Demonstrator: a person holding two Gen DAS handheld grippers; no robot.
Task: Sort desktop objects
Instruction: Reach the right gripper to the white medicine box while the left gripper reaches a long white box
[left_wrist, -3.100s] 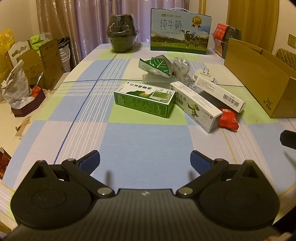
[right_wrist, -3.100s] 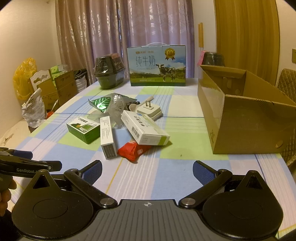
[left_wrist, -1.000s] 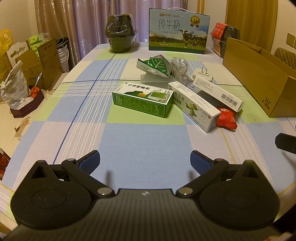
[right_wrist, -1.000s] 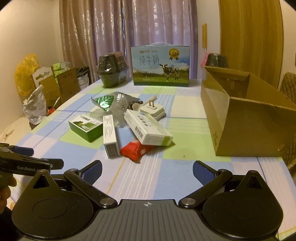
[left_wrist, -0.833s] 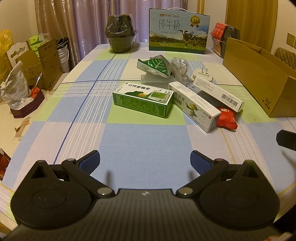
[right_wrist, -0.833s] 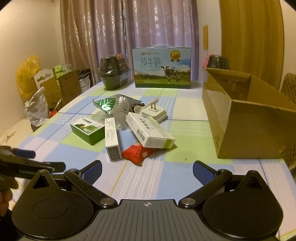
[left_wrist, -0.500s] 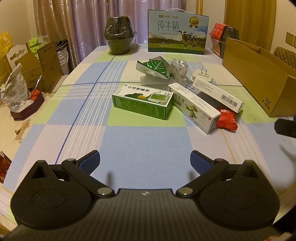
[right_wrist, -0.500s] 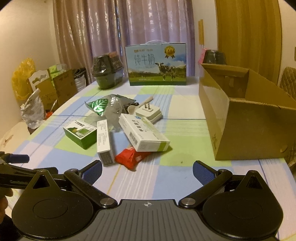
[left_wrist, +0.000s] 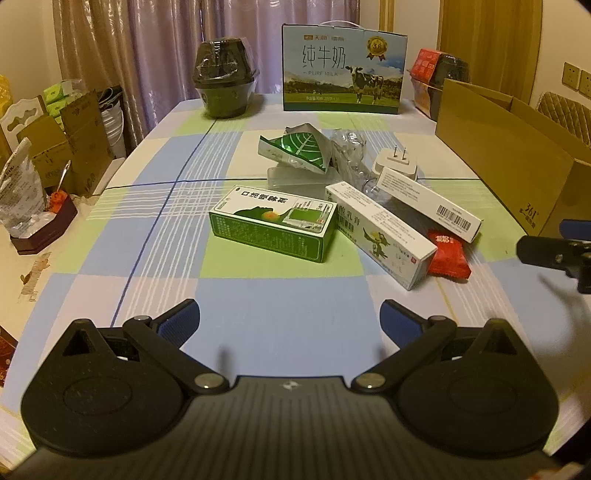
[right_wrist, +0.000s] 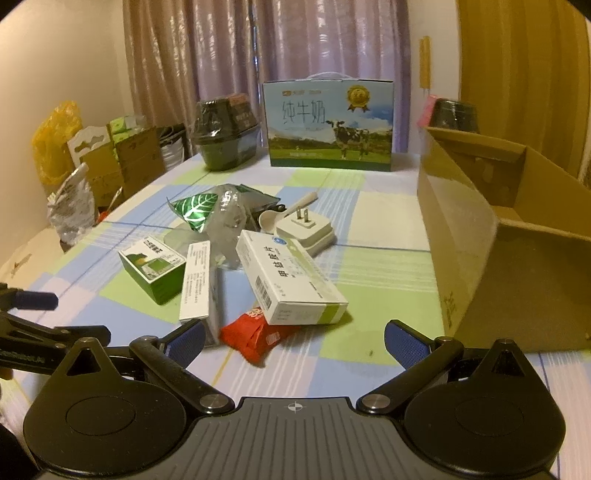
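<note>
A pile of small things lies mid-table: a green medicine box (left_wrist: 271, 227) (right_wrist: 153, 267), a long white toothpaste box (left_wrist: 380, 234) (right_wrist: 195, 280), a white pill box (left_wrist: 430, 203) (right_wrist: 288, 278), a red snack packet (left_wrist: 448, 256) (right_wrist: 255, 332), a white plug adapter (left_wrist: 395, 166) (right_wrist: 306, 230), a green leaf-print pouch (left_wrist: 295, 151) (right_wrist: 195, 210) and crumpled clear plastic (right_wrist: 231, 218). My left gripper (left_wrist: 290, 321) is open and empty, short of the green box. My right gripper (right_wrist: 293, 338) is open and empty, its fingers either side of the red packet's near end.
An open cardboard box (left_wrist: 506, 147) (right_wrist: 491, 236) stands on the table's right side. A milk carton case (left_wrist: 341, 70) (right_wrist: 328, 125) and a dark wrapped pot (left_wrist: 225, 85) stand at the far end. Boxes and bags (left_wrist: 48, 155) crowd the left beyond the table edge.
My right gripper has moved forward and down toward the red packet and white pill box. My left gripper has edged forward a little. Both stay open.
</note>
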